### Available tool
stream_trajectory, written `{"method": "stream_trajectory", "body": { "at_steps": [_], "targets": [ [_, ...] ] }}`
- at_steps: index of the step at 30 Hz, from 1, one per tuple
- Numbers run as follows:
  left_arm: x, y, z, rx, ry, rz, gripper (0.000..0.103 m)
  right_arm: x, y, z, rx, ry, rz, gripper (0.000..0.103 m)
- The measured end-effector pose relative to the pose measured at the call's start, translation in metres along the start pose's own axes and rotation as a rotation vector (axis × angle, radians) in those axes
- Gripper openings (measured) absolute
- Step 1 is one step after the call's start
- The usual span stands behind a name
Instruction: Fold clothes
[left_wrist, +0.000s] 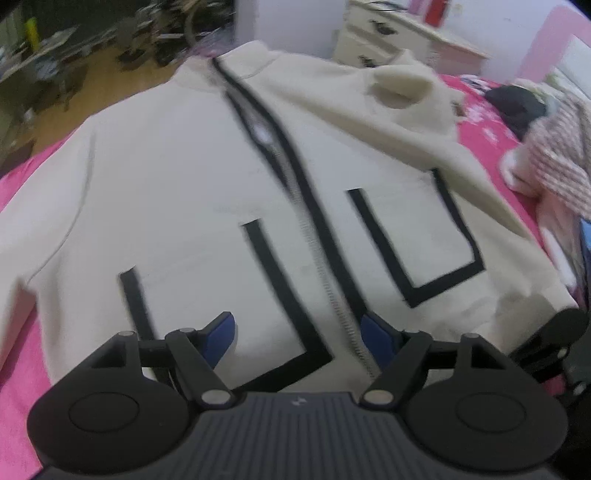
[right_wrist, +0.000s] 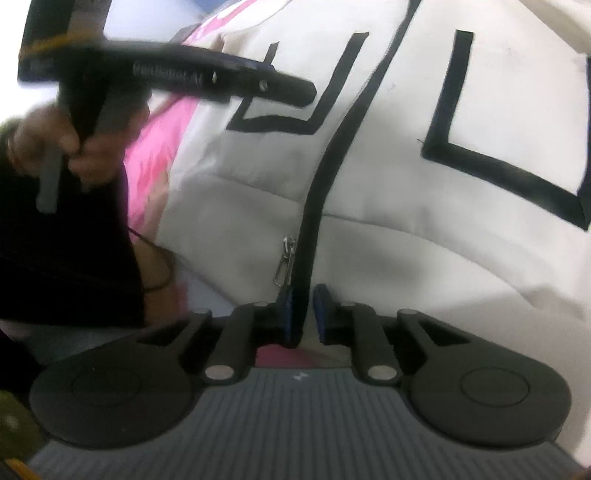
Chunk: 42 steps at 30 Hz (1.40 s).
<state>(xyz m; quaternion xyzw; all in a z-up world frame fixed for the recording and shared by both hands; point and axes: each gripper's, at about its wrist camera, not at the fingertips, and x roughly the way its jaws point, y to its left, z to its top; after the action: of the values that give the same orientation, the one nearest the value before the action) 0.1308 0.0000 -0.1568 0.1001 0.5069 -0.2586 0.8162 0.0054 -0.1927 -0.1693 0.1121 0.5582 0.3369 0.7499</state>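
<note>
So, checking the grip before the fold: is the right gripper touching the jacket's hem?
Touching. The right wrist view shows the right gripper nearly closed, its blue pads pinching the cream jacket hem at the black zipper strip.

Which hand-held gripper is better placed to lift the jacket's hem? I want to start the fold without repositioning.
Right. The right hand-held gripper is nearly shut around the jacket's hem at the black zipper band. The left hand-held gripper is wide open over the front, gripping nothing.
</note>
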Motion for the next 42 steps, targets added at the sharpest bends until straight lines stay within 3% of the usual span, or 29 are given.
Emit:
{"method": "stream_trajectory", "body": {
  "at_steps": [4,7,10,12,14,19,22,24,27,30,31,37,42],
  "targets": [
    [-0.003,-0.023,0.0,0.123,-0.054,-0.013,0.085,-0.03,-0.001,0.007,0.003,-0.072,-0.003,0.021],
    [-0.003,-0.048,-0.007,0.254,-0.089,-0.008,0.087,-0.064,-0.021,0.026,0.025,-0.195,-0.131,0.021],
    [0.005,-0.075,-0.02,0.431,-0.082,0.047,0.086,-0.073,-0.035,0.057,0.041,-0.272,-0.234,0.021],
    [0.012,-0.085,-0.029,0.496,-0.059,0.091,0.08,-0.076,-0.043,0.079,0.049,-0.318,-0.299,0.021],
    [0.017,-0.087,-0.034,0.495,-0.04,0.095,0.078,-0.067,-0.041,0.107,0.027,-0.334,-0.308,0.021],
    [0.02,-0.078,-0.032,0.421,-0.015,0.065,0.078,-0.028,-0.025,0.179,-0.168,-0.309,-0.375,0.021],
    [0.022,-0.077,-0.033,0.411,-0.014,0.058,0.077,0.009,-0.015,0.209,-0.286,-0.276,-0.484,0.027],
    [0.023,-0.077,-0.034,0.413,-0.013,0.057,0.077,0.029,-0.026,0.225,-0.259,-0.262,-0.551,0.027],
    [0.025,-0.075,-0.035,0.406,-0.009,0.047,0.076,0.047,-0.056,0.235,-0.126,-0.24,-0.475,0.025],
    [0.026,-0.073,-0.034,0.401,-0.013,0.036,0.075,0.048,-0.078,0.231,-0.021,-0.278,-0.411,0.006],
    [0.026,-0.072,-0.034,0.398,-0.014,0.032,0.075,0.047,-0.081,0.23,-0.013,-0.283,-0.391,0.004],
    [0.024,-0.073,-0.037,0.373,0.0,0.022,0.076,0.041,-0.095,0.227,0.037,-0.31,-0.272,0.005],
    [0.023,-0.073,-0.036,0.36,0.012,0.019,0.078,0.036,-0.108,0.224,0.079,-0.332,-0.173,0.027]
  ]
}}
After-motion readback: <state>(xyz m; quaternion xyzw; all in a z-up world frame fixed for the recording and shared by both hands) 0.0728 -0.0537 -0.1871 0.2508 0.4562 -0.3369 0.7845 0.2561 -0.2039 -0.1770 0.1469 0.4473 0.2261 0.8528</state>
